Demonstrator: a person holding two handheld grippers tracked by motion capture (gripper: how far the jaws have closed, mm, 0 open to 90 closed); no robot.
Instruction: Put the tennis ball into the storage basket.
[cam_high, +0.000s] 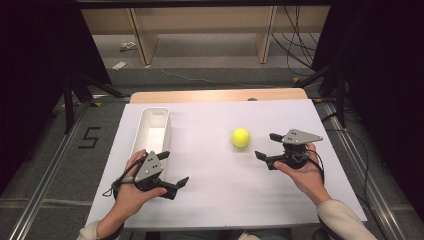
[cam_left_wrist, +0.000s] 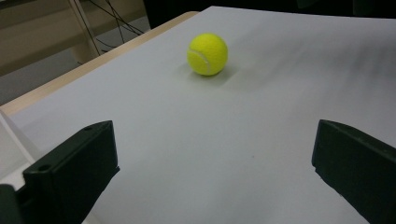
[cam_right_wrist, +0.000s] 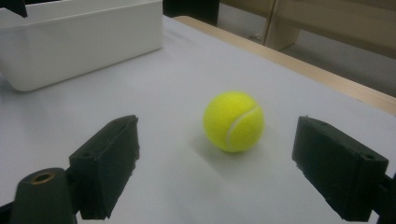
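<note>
From the high view, a yellow tennis ball (cam_high: 240, 137) sits right of the desk's (cam_high: 225, 190) centre, just left of the wide-open, empty right gripper (cam_high: 266, 146). The left gripper (cam_high: 174, 169), near the front-left corner beside the white bin (cam_high: 165, 120), is spread wide. In the left gripper view the ball (cam_left_wrist: 207, 53) lies well ahead, untouched. In the right gripper view the ball (cam_right_wrist: 233, 121), with its white seam, rests just beyond the parted jaws.

High view: fixed overhead, person's side, looks fwd and down across the whole table (cam_high: 220, 185). Left gripper view: low, close to surface, faces across table twd the tennis ball (cam_left_wrist: 207, 54), farther off. Right gripper view: low, nearer the ball, white bin (cam_right_wrist: 79, 42) behind. All three share ball and white surface.
</note>
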